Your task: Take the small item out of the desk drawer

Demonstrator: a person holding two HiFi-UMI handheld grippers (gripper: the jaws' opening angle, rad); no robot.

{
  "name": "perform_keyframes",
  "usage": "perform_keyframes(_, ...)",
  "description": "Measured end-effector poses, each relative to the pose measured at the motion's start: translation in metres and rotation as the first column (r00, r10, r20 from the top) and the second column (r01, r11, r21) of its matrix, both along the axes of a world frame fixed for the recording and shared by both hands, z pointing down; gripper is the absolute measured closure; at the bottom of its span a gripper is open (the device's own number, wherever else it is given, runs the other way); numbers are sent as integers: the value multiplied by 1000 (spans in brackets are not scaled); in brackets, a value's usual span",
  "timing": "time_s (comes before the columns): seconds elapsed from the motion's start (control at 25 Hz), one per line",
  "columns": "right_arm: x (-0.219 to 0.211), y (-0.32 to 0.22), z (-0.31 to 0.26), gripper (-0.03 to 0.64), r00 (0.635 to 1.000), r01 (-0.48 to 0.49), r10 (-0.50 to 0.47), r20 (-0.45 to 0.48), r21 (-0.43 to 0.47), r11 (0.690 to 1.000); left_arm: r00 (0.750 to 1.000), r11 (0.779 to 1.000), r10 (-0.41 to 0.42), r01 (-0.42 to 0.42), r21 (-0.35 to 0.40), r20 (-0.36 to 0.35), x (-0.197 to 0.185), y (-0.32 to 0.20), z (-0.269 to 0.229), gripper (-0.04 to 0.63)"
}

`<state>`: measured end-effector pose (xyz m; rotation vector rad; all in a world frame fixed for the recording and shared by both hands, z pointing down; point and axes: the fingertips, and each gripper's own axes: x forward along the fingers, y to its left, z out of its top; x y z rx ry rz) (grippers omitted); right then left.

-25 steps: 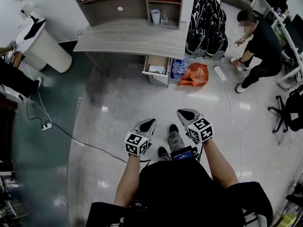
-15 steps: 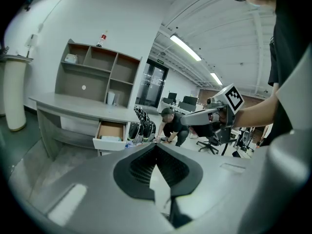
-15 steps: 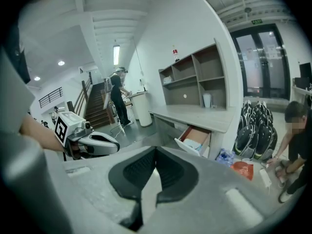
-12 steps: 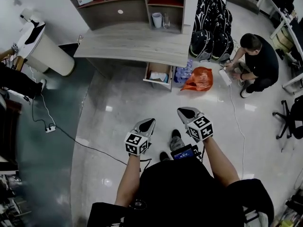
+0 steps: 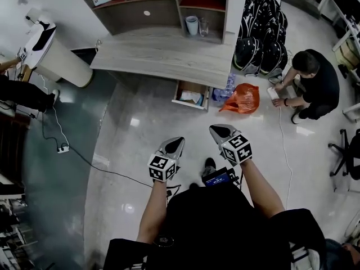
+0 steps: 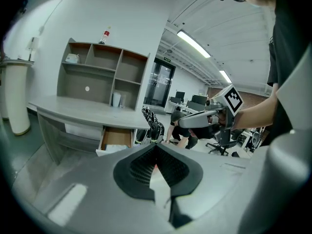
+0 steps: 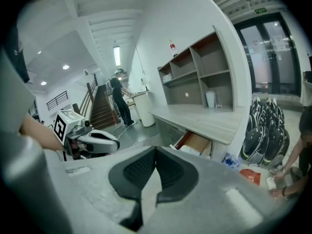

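Small item [image 5: 192,98]: a pale object lying inside the open drawer [image 5: 190,86], toward the drawer's near front edge, well apart from both claws. Not yet approached or touched.

Table [image 5: 163,52]: grey-topped, standing at the far side of the floor with a shelf unit [image 5: 152,4] on its far edge. Nothing on the top bears on the task.

Drawer: hangs under the right end of the table and stands pulled out toward the near side. Its brown interior is exposed from above, so access appears to need no further opening.

Orange bag [image 5: 243,99] and a crouching person [image 5: 315,83]: on the floor just right of the drawer. Judged a constraint on any approach from the right.

Left claw [image 5: 176,142] and right claw [image 5: 217,130]: held side by side in front of the person's body, both aimed far-ward at the drawer and tilted slightly down. Each gripper view shows the two pads clenched together with nothing between them. Judged a carrying posture while distance remains; both must open before any pick.

Item orientation: in the head view the long axis appears to run left-right, across the drawer's width. The right gripper view shows it only as a pale lump [image 7: 191,150]. Which end points where is too small to tell.
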<state>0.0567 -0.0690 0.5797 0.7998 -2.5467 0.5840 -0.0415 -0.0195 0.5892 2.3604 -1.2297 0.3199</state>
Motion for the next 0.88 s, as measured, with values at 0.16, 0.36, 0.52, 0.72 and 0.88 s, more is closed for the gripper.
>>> perform_keyframes(0.16,4,-21,-3,614,999,37,-37,-1,0,999,1000,1000,-30,30,9,1,7,-19,-6,594)
perform_keyframes(0.36,5,-40,-2,614,998,64,-64,-9,4,998,999,999,-27,27,19,25,15,-32,-7,594)
perform_keyframes(0.52,0,-40,4,614,996,86,-86,-12,-10,996,999,999,-46,46,14,25,12,-33,-4,594)
perform_keyframes(0.72,-10,-38,10,614,995,93,-94,-20,-24,995,998,998,-57,57,-9,19,1,-29,5,594)
perform_keyframes(0.88,-11,-43,14,614,997,67,-68,-27,-26,997,999,999,-32,33,-22,14,-3,-32,12,594)
